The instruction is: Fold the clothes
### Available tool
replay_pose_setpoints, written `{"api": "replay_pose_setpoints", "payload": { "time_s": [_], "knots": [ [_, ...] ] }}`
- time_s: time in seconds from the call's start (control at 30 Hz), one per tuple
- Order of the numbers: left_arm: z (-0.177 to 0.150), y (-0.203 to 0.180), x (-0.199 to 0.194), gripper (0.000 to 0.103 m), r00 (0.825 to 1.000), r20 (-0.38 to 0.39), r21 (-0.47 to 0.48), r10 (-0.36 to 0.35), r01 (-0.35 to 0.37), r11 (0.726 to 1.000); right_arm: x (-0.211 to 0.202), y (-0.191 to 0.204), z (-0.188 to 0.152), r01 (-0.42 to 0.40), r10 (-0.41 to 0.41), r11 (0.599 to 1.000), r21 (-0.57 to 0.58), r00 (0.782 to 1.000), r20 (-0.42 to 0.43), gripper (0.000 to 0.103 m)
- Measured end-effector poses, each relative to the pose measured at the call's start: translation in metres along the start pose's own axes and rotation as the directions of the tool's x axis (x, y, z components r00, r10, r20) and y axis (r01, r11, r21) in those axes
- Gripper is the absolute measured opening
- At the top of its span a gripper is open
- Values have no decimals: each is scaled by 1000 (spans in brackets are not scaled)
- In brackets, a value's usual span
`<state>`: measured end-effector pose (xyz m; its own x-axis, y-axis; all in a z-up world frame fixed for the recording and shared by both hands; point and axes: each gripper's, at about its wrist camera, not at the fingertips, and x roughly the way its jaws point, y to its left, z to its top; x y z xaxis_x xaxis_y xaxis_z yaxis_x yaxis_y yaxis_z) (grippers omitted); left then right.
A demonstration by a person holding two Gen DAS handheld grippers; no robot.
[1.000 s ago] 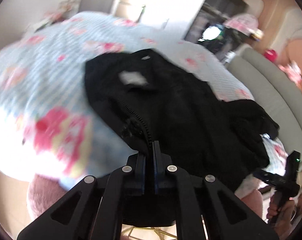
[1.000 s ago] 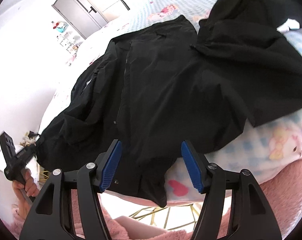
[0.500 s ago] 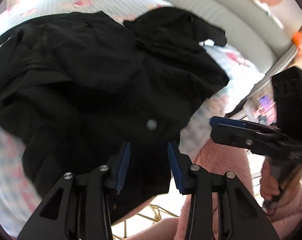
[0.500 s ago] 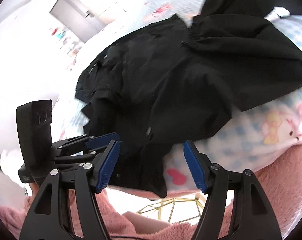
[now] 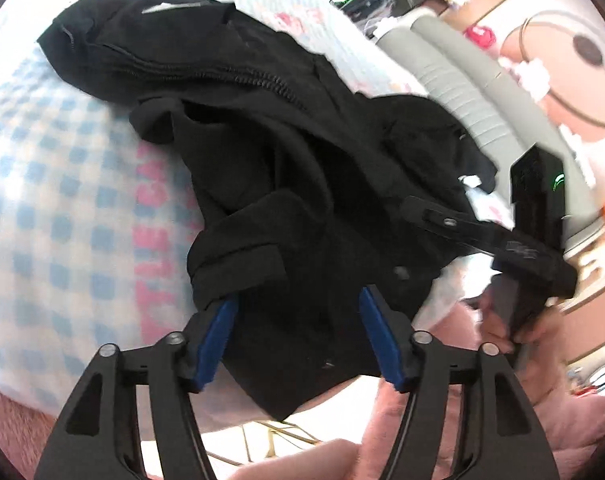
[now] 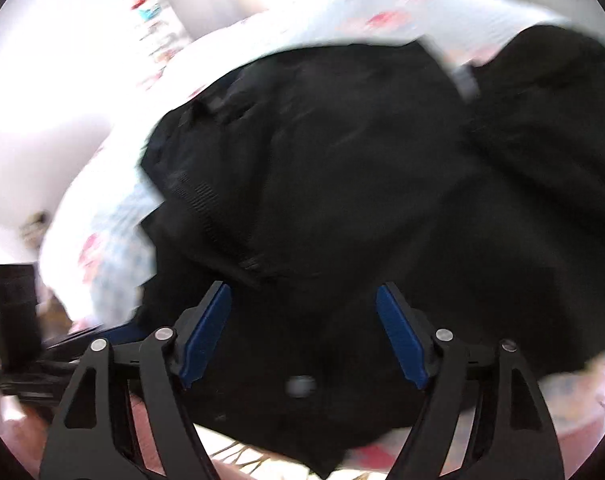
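Note:
A black zip jacket (image 5: 294, 168) lies crumpled on a blue-checked bedspread (image 5: 62, 208), its near hem hanging over the bed's edge. My left gripper (image 5: 298, 320) hovers at that hem with its jaws opening; fabric lies between the blue pads (image 5: 218, 336), which do not press on it. A metal snap (image 5: 401, 272) shows just beyond. In the blurred right wrist view the jacket (image 6: 362, 180) fills the frame. My right gripper (image 6: 302, 320) is over its lower part, jaws opening, nothing pinched. Each gripper shows in the other's view: right gripper (image 5: 422, 210), left gripper (image 6: 114, 332).
A grey ribbed headboard or sofa (image 5: 462, 80) runs along the bed's far right side. A hand (image 5: 522, 328) holds the right gripper's handle. Pink fluffy fabric (image 5: 562, 420) and a gold wire frame (image 5: 286, 436) lie below the bed's edge.
The left gripper was shut by the zipper edge; it has come down to the hem and opened. The right gripper has swung across the jacket and widened. The jacket's left front is now bunched.

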<state>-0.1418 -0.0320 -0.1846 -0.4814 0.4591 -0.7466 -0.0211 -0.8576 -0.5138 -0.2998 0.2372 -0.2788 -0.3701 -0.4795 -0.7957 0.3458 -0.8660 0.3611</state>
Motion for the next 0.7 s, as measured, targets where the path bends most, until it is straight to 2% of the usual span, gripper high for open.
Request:
{"api": "replay_pose_setpoints", "payload": {
  "time_s": [0.03, 0.07, 0.1, 0.13, 0.17, 0.23, 0.3, 0.33, 0.37, 0.4, 0.47, 0.5, 0.53, 0.57, 0.6, 0.67, 0.7],
  "knots": [
    [-2, -2, 19, 65, 997, -26, -5, 68, -68, 998, 9, 0, -1, -49, 49, 999, 3, 998, -32, 78],
    [-4, -2, 30, 58, 990, -55, 5, 130, -130, 991, 18, 0, -6, -45, 44, 999, 0, 997, -63, 78],
    [-6, -4, 38, 54, 980, -72, 32, 184, -182, 983, 28, 1, -11, -38, 38, 999, -5, 995, -95, 58],
    [-9, -7, 45, 51, 969, -84, 59, 232, -227, 972, 37, 4, -16, -9, 5, 999, -33, 991, -131, 22],
    [-11, -11, 44, 51, 964, -86, 84, 252, -245, 966, 41, 10, -21, -15, 6, 998, -62, 989, -148, 20],
    [-14, -14, 41, 50, 956, -107, 109, 272, -261, 959, 31, 27, -29, -58, 43, 992, -112, 991, -130, 14],
    [-18, -8, 37, 44, 949, -145, 109, 278, -264, 958, 9, 46, -33, -151, 138, 977, -151, 986, -93, 14],
    [-20, -4, 34, 44, 950, -161, 99, 267, -254, 962, 0, 52, -35, -134, 123, 975, -177, 990, -72, 14],
    [-20, 1, 26, 44, 964, -146, 71, 222, -213, 974, -9, 57, -37, -111, 103, 973, -202, 993, -50, 14],
    [-20, 5, 18, 44, 976, -131, 44, 176, -172, 984, -13, 56, -39, -27, 21, 975, -219, 999, -31, 14],
    [-19, 14, 0, 46, 992, -89, -11, 85, -87, 996, -21, 53, -41, 135, -137, 960, -245, 991, 10, 17],
    [-14, 21, -10, 49, 998, -38, -48, 46, -48, 998, -27, 48, -37, 105, -105, 971, -215, 994, 13, 23],
    [-6, 30, -19, 56, 1000, 21, -92, 22, -20, 996, -33, 42, -33, 73, -71, 980, -184, 997, 15, 36],
    [3, 43, -26, 62, 996, 85, -142, 0, 12, 990, -38, 38, -28, 4, -2, 990, -139, 1000, 16, 42],
    [11, 55, -28, 63, 991, 132, -189, -16, 41, 981, -42, 35, -23, -63, 65, 993, -95, 998, 20, 49],
    [29, 88, -31, 64, 975, 217, -311, -47, 114, 944, -37, 38, -8, -107, 110, 990, -90, 993, 30, 58],
    [41, 102, -28, 64, 970, 239, -355, -50, 135, 925, -28, 46, 0, -81, 85, 990, -112, 996, 28, 63]
  ]
}}
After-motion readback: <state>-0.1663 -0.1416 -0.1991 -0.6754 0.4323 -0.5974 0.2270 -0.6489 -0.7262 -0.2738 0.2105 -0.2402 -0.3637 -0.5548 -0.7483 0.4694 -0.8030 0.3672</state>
